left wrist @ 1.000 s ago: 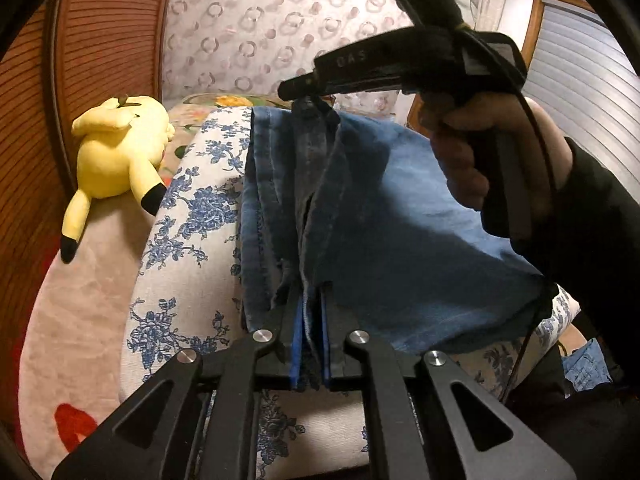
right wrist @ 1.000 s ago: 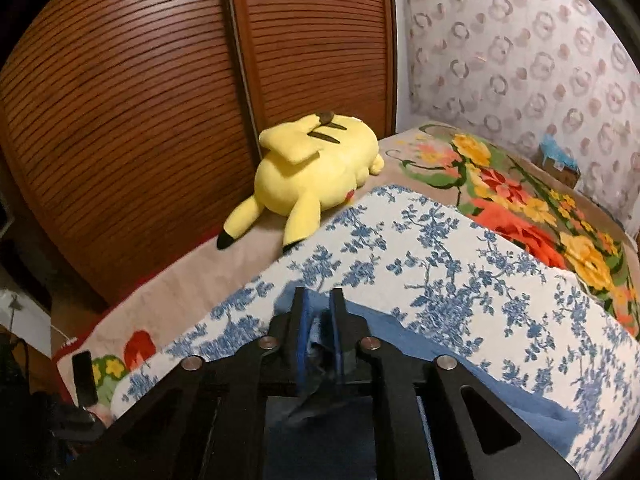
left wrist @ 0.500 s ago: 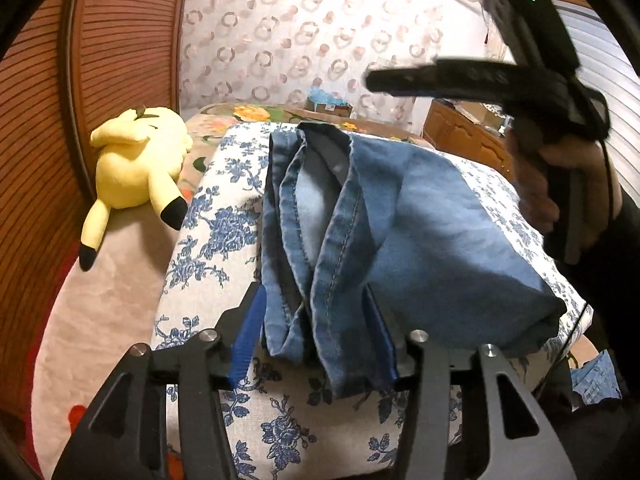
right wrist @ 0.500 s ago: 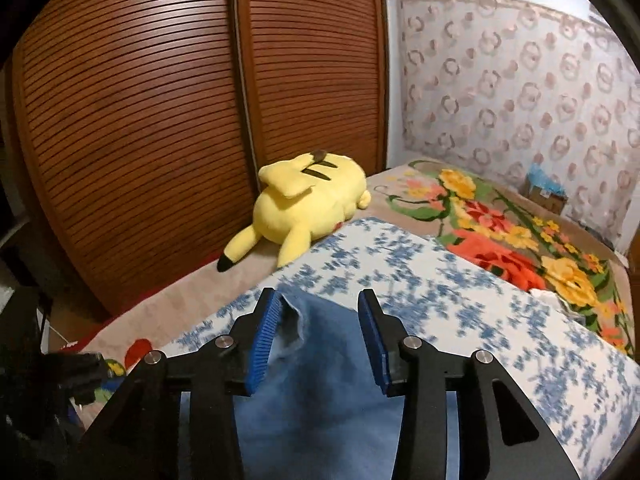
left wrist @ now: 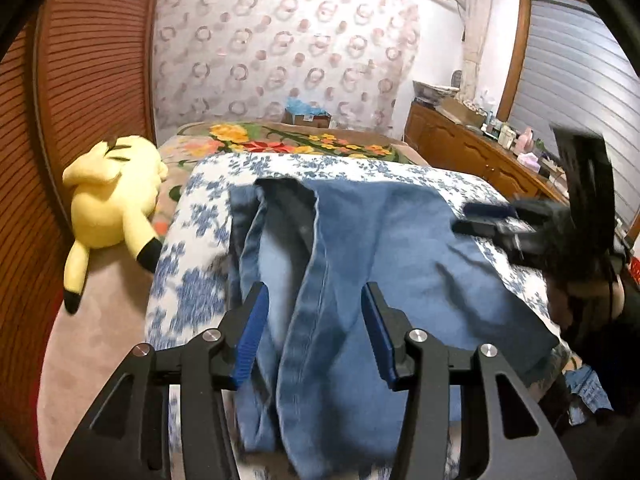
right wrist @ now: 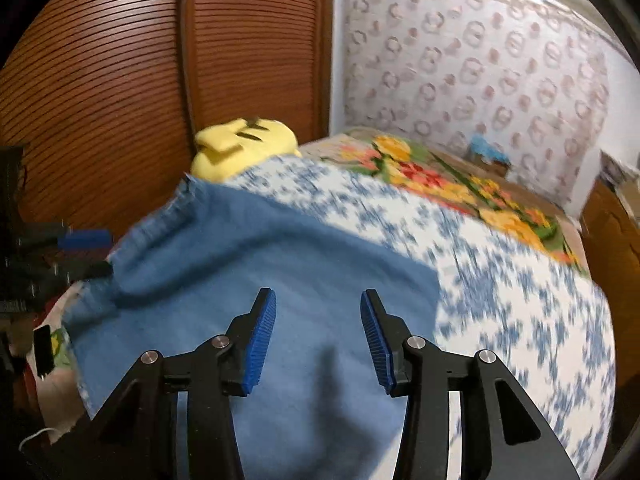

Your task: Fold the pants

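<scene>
Folded pants lie mid-frame on the floral bed; left gripper jaws closing, right gripper jaws opening, both apart, gripping nothing.

The right gripper is motion-blurred; the jeans' near end is cut off.

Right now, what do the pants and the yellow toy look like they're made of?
Pants: blue denim by the look, matte, with stitched seams along the legs and a frayed hem edge in the right wrist view. Yellow toy: soft plush, apparently stuffed; fuzzy, rounded, sagging limbs. The exact fibre can't be told.
</scene>
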`<state>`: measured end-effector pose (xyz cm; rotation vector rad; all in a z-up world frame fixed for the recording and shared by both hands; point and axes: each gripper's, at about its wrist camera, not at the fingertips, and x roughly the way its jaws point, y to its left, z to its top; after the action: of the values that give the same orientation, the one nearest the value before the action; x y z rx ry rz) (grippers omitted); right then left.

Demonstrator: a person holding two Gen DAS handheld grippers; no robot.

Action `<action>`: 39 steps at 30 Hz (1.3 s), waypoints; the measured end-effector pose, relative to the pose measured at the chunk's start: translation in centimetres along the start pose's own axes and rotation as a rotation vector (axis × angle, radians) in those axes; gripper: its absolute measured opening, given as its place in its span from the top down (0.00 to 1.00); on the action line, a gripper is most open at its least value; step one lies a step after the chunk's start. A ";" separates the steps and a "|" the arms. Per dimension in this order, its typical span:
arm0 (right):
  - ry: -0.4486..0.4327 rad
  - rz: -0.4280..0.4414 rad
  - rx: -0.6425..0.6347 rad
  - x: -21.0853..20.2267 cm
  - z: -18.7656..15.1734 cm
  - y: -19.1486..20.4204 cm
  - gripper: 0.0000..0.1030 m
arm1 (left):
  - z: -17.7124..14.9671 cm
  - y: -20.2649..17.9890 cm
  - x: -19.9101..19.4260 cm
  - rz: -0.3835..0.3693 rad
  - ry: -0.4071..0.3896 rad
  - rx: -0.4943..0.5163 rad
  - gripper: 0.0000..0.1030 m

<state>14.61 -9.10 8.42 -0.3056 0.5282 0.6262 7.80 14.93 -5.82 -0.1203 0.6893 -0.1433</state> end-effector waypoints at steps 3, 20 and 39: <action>0.032 -0.005 0.047 0.5 -1.5 -0.5 0.51 | 1.3 -0.2 1.6 -0.005 0.021 0.011 0.63; 0.052 -0.007 0.100 0.7 -3.8 -2.0 0.48 | 1.0 2.7 3.3 0.083 0.075 -0.035 0.94; 0.086 -0.013 0.119 1.0 -3.8 -2.1 0.44 | 1.6 1.7 2.0 0.120 0.015 -0.019 0.34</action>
<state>15.13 -11.87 4.97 -0.2246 0.6433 0.5685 10.49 16.32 -6.09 -0.0955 0.7114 -0.0227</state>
